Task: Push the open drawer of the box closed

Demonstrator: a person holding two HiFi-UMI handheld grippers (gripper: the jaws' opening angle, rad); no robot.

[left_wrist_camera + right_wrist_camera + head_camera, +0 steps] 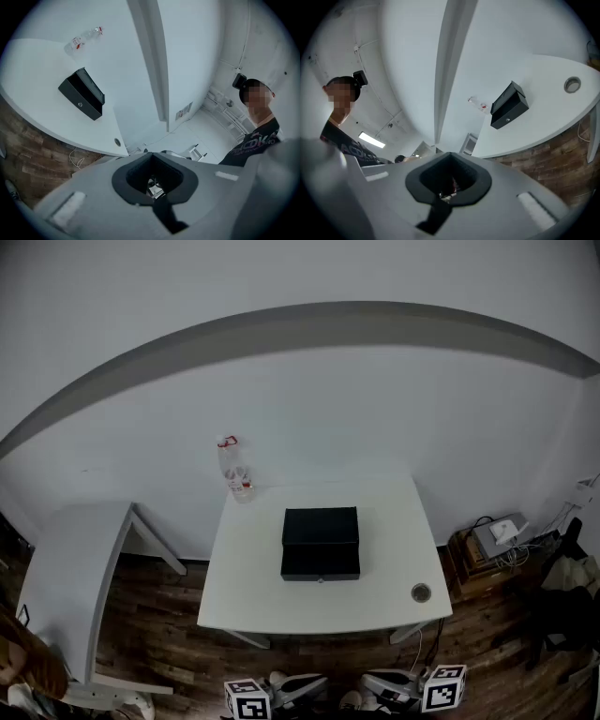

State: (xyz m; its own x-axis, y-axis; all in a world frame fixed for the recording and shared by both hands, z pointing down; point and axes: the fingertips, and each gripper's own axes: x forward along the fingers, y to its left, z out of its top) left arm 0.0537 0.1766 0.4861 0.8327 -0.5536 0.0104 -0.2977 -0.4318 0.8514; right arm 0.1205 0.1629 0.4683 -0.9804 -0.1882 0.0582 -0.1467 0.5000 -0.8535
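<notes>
The box (321, 543) is matt black, the table (244, 587) smooth white. The floor (159, 615) is wood, the bottle (233, 468) clear plastic.

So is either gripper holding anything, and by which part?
Nothing held: left gripper and right gripper are both shut on nothing, short of the table.
</notes>
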